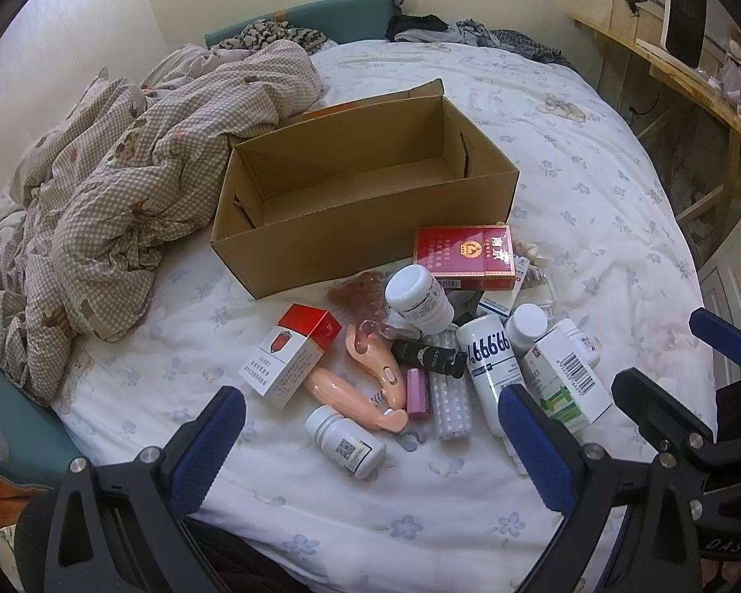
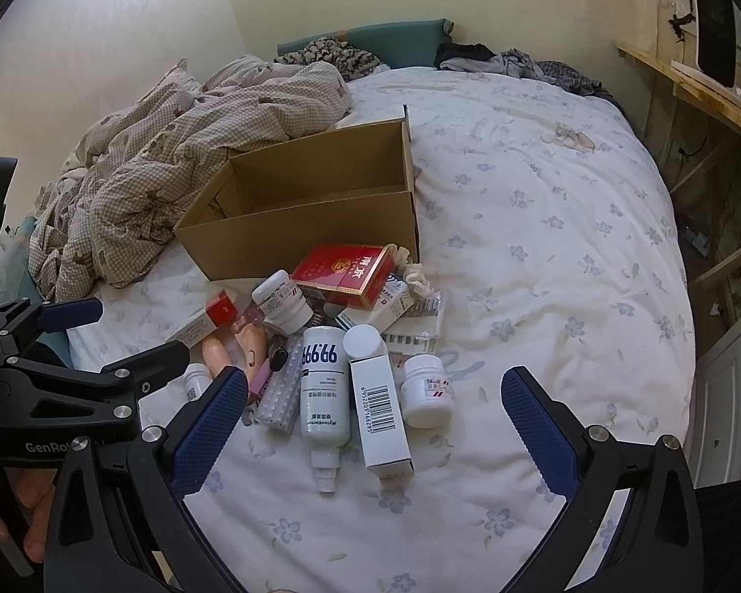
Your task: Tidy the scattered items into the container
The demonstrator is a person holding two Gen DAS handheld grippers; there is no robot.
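Brown cardboard, an open box (image 1: 360, 183), sits on the bed (image 1: 593, 188) and looks empty, so I judge the tidying has not started. Just in front of it lies a heap of small things: a red carton (image 1: 464, 257), a red-and-white pack (image 1: 296, 353), white pill bottles, a spray bottle (image 2: 323, 385), a tall white packet (image 2: 380, 410) and a pink device (image 1: 370, 370). A checked quilt (image 1: 123, 188) is bunched to the left of the box.

My left gripper (image 1: 370, 435) hovers over the near edge of the heap, fingers spread wide and holding nothing. My right gripper (image 2: 375, 425) hovers likewise, fingers wide apart and empty, with the spray bottle and packet between them.

Next I would lower one gripper onto a single loose item at the heap's edge, perhaps the small bottle (image 1: 346, 444), close on it, then carry it over the box wall.
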